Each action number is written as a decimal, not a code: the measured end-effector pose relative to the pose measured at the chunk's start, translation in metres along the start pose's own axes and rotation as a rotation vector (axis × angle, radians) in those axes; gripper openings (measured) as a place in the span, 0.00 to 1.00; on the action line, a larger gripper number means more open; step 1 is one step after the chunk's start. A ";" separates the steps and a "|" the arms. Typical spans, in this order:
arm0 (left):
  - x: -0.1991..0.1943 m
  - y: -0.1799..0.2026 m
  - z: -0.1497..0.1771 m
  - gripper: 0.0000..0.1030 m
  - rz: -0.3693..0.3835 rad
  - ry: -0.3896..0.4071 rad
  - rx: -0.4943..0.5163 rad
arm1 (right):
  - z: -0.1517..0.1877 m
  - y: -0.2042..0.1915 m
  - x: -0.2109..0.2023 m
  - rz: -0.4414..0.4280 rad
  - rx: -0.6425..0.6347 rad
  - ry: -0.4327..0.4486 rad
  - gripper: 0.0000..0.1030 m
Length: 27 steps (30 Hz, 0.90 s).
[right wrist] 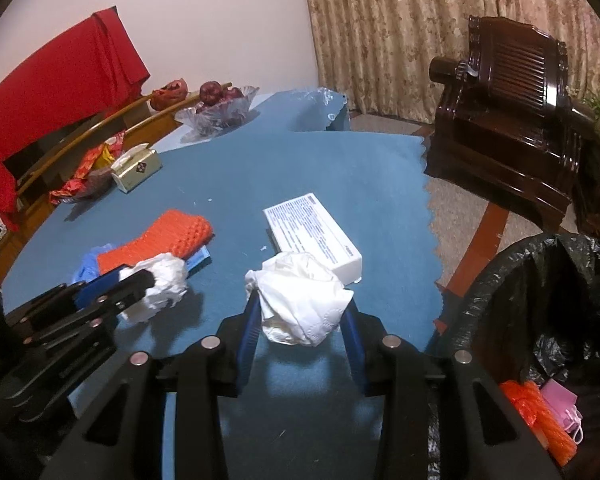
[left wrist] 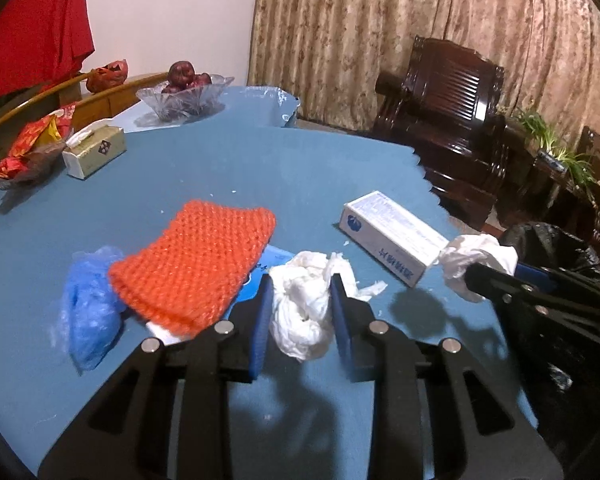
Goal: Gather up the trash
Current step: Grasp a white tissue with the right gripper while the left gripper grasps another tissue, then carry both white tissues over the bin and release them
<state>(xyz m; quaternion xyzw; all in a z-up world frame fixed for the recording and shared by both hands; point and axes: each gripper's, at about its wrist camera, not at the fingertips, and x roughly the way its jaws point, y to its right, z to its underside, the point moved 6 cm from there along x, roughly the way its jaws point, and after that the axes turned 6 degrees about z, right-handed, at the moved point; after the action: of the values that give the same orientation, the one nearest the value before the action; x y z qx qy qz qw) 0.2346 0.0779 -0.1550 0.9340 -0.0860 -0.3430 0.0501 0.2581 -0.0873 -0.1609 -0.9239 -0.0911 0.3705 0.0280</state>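
My left gripper (left wrist: 302,304) is shut on a crumpled white tissue (left wrist: 302,300) and holds it over the blue table (left wrist: 260,168). My right gripper (right wrist: 302,308) is shut on a second crumpled tissue (right wrist: 300,300), near the table's right edge. Each gripper also shows in the other's view: the right one (left wrist: 488,276) with its tissue (left wrist: 476,256), the left one (right wrist: 140,280) with its tissue (right wrist: 160,284). A bin lined with a black bag (right wrist: 540,300) stands at the right, below the table edge. It holds orange and pink scraps (right wrist: 540,412).
On the table lie an orange knitted cloth (left wrist: 196,264), a blue plastic wad (left wrist: 88,304), a white and blue box (left wrist: 388,232), a tissue box (left wrist: 94,152), red wrappers (left wrist: 24,156) and a glass fruit bowl (left wrist: 184,92). A dark wooden armchair (left wrist: 440,120) stands beyond.
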 end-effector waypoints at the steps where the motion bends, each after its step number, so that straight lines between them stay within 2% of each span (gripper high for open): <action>1: -0.004 0.000 0.000 0.27 0.000 0.004 -0.001 | -0.001 0.000 -0.003 -0.001 0.003 0.003 0.37; 11: -0.048 0.013 -0.007 0.27 -0.006 0.043 0.030 | -0.004 0.002 -0.045 -0.001 0.007 0.053 0.37; 27: -0.088 0.058 -0.009 0.27 0.055 0.087 0.081 | 0.000 0.024 -0.114 0.027 0.014 0.137 0.38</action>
<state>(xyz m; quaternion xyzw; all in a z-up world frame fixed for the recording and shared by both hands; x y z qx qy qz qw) 0.1672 0.0383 -0.0837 0.9467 -0.1233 -0.2966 0.0253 0.1808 -0.1329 -0.0861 -0.9481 -0.0737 0.3073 0.0356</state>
